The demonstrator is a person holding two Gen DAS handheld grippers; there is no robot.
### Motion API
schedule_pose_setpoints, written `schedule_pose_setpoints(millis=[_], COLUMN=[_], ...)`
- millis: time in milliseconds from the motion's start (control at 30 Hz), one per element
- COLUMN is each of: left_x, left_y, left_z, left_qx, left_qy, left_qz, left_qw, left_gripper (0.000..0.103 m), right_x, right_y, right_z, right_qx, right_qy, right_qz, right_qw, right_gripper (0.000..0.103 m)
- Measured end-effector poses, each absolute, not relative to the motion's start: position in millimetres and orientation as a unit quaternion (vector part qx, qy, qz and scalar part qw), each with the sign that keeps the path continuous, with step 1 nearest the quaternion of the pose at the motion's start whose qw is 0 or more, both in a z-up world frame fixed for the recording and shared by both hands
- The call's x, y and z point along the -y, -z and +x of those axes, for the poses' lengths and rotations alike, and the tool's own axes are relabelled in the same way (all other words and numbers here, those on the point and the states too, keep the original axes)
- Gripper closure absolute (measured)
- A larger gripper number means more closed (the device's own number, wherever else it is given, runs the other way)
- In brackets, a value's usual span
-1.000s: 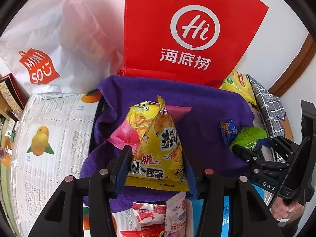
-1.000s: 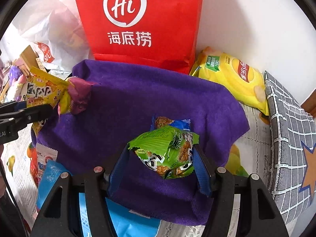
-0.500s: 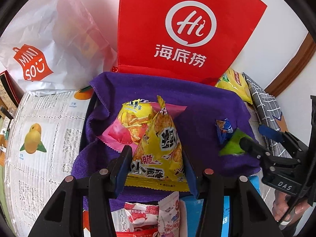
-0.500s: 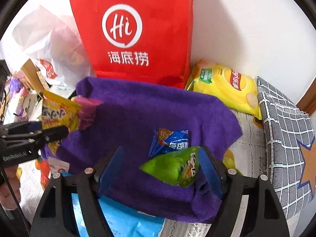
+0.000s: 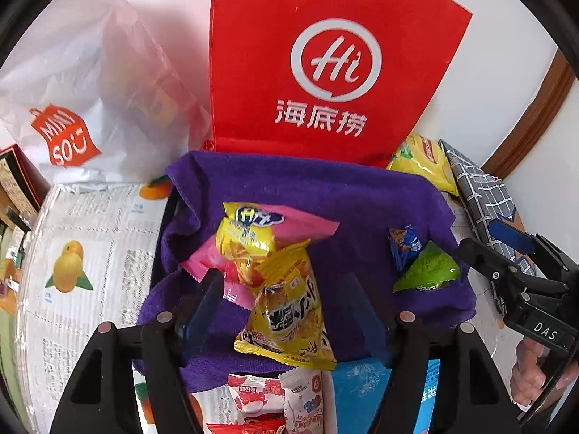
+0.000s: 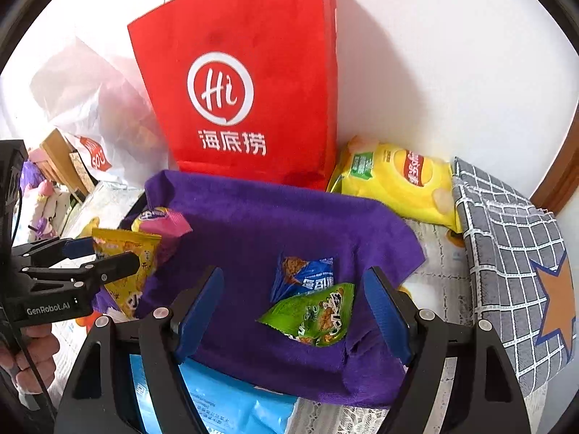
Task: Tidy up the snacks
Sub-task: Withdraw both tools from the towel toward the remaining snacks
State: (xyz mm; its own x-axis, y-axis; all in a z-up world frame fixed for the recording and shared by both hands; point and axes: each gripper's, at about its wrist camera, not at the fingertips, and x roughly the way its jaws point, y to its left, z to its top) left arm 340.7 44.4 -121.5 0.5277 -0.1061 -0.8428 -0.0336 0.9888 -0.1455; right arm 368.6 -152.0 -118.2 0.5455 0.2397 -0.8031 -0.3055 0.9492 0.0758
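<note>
- The yellow triangular snack packet [image 5: 289, 311] lies on the purple cloth [image 5: 362, 202], partly over a yellow-and-pink packet [image 5: 249, 235] at its 11 o'clock.
- The green packet [image 6: 315, 316] lies on the same cloth, touching a blue packet [image 6: 304, 276] at its 12 o'clock.
- I judge these packets light, puffed with air, with slippery foil and fragile contents. The flat sealed edge or a corner looks the safest place to take hold, with little pressure.
- The left tongs [image 5: 289, 307] are wide open and hold nothing; the yellow packet lies between the fingers, apparently free of both pads.
- The right tongs [image 6: 293, 307] are also wide open and empty; the green packet lies nearer the right finger.
- Both tongs point forward and downward to the cloth, toward the red paper bag [image 6: 246, 90] at 12 o'clock.
- More snacks wait on the worktop at 6 o'clock of the cloth, so the task seems unfinished.
</note>
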Motion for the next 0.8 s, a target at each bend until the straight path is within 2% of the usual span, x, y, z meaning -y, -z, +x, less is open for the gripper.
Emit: schedule_pose_setpoints(millis=[400, 533, 800], left_x=[-48.1, -51.0, -53.3], left_y=[101.6, 94.9, 82.2], left_z=[331.7, 328.5, 320.7], left_qx=[-0.465, -0.46, -0.459], left_qy=[0.032, 0.032, 0.032], left_qz=[-0.083, -0.086, -0.086], left_qw=[0.881, 0.883, 0.884], left_gripper=[0.033, 0.033, 0.033], right_x=[158.7, 155.6, 151.4], right_y=[101.8, 91.5, 85.4], right_z=[362.3, 354.9, 312.8], right_qx=[-0.418, -0.419, -0.412], right_qy=[-0.12, -0.12, -0.133], right_qz=[-0.021, -0.031, -0.047], right_qw=[0.9, 0.9, 0.9], right_gripper=[0.024, 0.028, 0.028])
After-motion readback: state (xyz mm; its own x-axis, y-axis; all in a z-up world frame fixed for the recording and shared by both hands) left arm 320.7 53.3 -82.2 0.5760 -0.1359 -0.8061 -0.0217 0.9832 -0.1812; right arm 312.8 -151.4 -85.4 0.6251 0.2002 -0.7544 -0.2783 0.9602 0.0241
